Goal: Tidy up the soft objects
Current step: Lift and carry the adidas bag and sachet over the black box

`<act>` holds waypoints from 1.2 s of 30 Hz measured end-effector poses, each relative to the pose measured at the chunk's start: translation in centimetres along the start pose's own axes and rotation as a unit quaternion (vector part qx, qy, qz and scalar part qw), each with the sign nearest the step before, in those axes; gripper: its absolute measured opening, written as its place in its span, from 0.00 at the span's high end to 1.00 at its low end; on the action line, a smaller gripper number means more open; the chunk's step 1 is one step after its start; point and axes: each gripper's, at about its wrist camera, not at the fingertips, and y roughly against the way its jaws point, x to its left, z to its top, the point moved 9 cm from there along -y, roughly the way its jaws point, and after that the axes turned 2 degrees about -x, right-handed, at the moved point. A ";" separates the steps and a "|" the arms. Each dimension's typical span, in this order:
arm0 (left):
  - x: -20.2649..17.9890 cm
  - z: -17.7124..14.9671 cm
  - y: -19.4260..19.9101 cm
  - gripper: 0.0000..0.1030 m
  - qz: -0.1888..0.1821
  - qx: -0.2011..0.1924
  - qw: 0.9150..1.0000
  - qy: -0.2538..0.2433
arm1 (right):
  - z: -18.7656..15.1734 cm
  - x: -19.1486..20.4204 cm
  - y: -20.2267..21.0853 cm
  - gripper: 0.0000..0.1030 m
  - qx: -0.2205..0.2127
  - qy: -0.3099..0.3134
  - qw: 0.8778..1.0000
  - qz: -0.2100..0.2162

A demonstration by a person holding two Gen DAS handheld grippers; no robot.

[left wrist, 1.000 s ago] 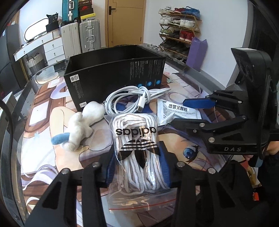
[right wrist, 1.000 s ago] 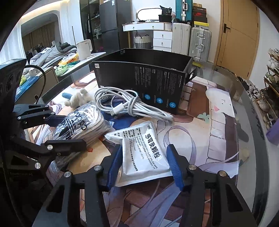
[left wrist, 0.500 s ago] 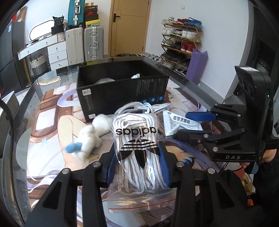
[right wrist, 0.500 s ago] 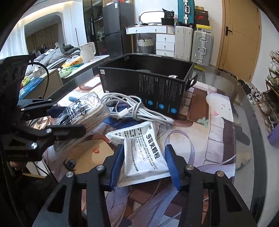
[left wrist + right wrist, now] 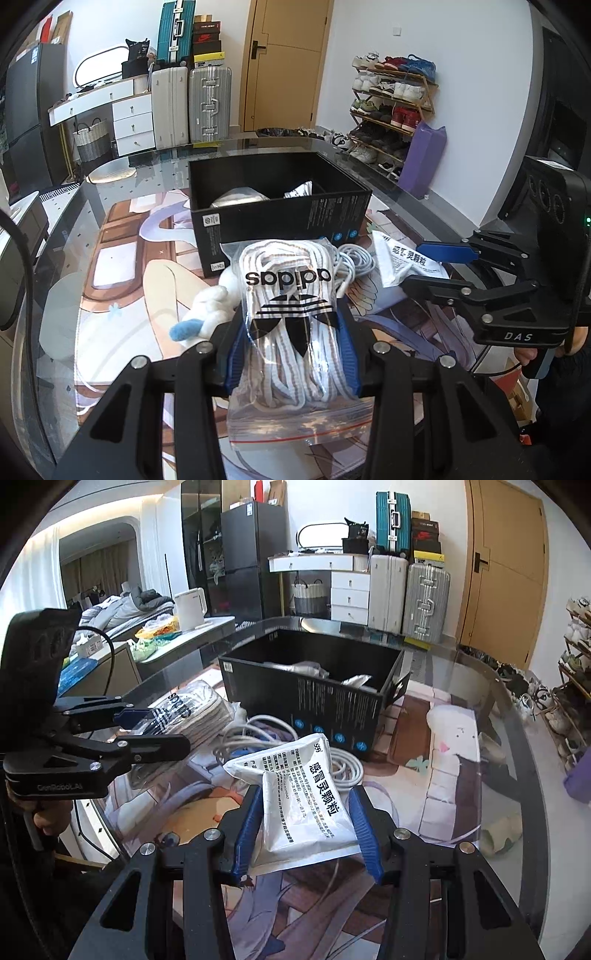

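"adidas" on the lace bag, "das" on the right gripper.

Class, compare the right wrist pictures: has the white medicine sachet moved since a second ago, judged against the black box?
Yes. The medicine sachet, clamped in the right gripper, has risen off the table mat; its top edge now overlaps the black box front wall.

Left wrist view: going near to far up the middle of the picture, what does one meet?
Left gripper shut on the clear zip bag of white laces → open black cardboard box on the table → silver ribbed suitcase against the far wall.
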 end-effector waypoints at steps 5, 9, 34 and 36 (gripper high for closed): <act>0.5 0.7 0.2 0.60 0.005 -0.008 1.000 0.005 | 0.9 0.2 1.1 0.53 -0.018 -0.003 1.000 -0.002; 0.9 1.6 0.6 0.60 0.009 -0.020 1.000 0.006 | 1.7 -0.1 2.0 0.53 -0.033 -0.011 0.999 -0.004; 2.8 7.2 -0.5 0.60 0.025 -0.052 0.998 0.012 | 7.6 -0.9 1.6 0.53 -0.071 -0.020 0.997 -0.023; 3.0 7.6 -0.7 0.60 0.025 -0.054 0.998 0.013 | 7.9 -1.1 1.5 0.53 -0.071 -0.022 0.997 -0.022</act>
